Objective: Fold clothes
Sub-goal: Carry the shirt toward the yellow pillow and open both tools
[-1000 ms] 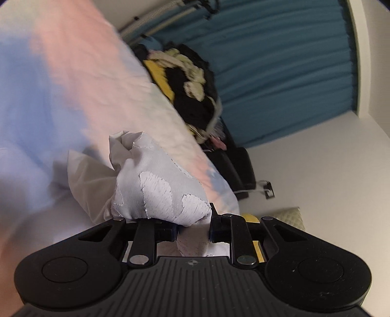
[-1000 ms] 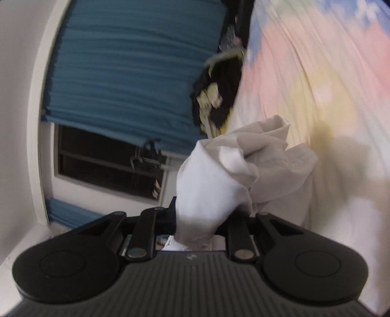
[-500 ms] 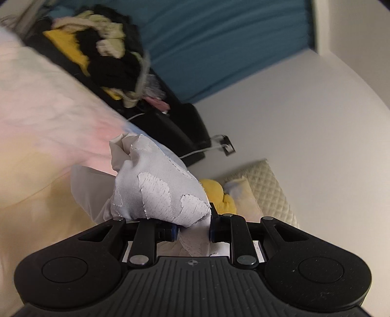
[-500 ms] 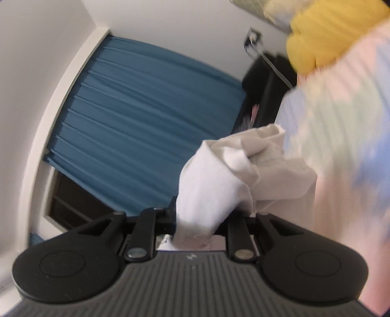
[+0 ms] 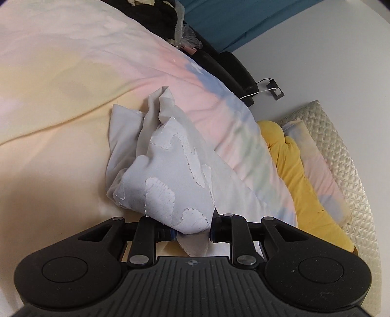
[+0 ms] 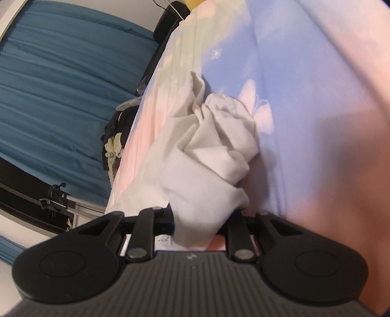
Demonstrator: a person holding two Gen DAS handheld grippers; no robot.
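Observation:
A pale grey-white garment (image 5: 168,170) with white embroidered patches bunches up right in front of the left wrist camera, and my left gripper (image 5: 192,225) is shut on it. The fabric trails down onto the pastel bedspread (image 5: 61,80). In the right wrist view the same pale garment (image 6: 207,161) is crumpled in folds, with my right gripper (image 6: 202,219) shut on another part of it. It lies against the blue and pink bedspread (image 6: 304,97). The fingertips of both grippers are hidden under cloth.
A yellow pillow (image 5: 304,185) and a quilted cream cushion (image 5: 341,156) lie at the head of the bed. A dark pile of clothes (image 5: 156,12) sits at the bed's far side, seen also as a dark clothes pile (image 6: 114,146). Blue curtains (image 6: 61,97) hang behind.
Both grippers have swung down towards the bed, keeping hold of the garment. Both views now look down onto the bedspread, and the cloth hangs closer to it.

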